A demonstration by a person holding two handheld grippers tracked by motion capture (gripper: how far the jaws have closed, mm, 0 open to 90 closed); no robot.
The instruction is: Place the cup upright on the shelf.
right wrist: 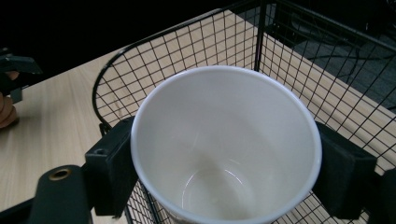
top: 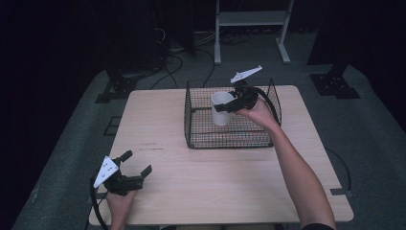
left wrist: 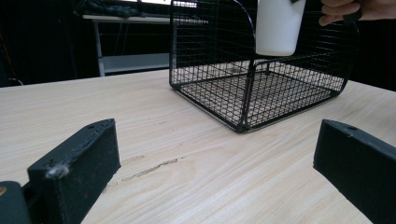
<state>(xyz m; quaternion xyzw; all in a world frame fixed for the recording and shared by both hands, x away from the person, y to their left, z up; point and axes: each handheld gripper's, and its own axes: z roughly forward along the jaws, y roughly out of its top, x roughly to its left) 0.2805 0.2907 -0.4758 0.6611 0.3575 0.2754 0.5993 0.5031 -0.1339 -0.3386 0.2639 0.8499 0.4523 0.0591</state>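
Observation:
A white cup [top: 221, 108] hangs upright inside the black wire basket [top: 196, 139], above its floor. My right gripper [top: 229, 106] is shut on the cup, one jaw on each side of its wall just below the rim. In the right gripper view the cup [right wrist: 224, 140] is empty, and the basket's wire wall [right wrist: 140, 60] curves around behind it. My left gripper [top: 138, 163] rests low over the table's front left part, open with nothing between its jaws. From there the cup [left wrist: 279, 25] shows held above the basket's floor [left wrist: 261, 93].
The light wooden table [top: 158, 124] carries the basket at its back centre. A faint dark scratch [left wrist: 149, 170] marks the wood ahead of the left gripper. A white shelf frame [top: 251, 21] and cables stand on the floor behind the table.

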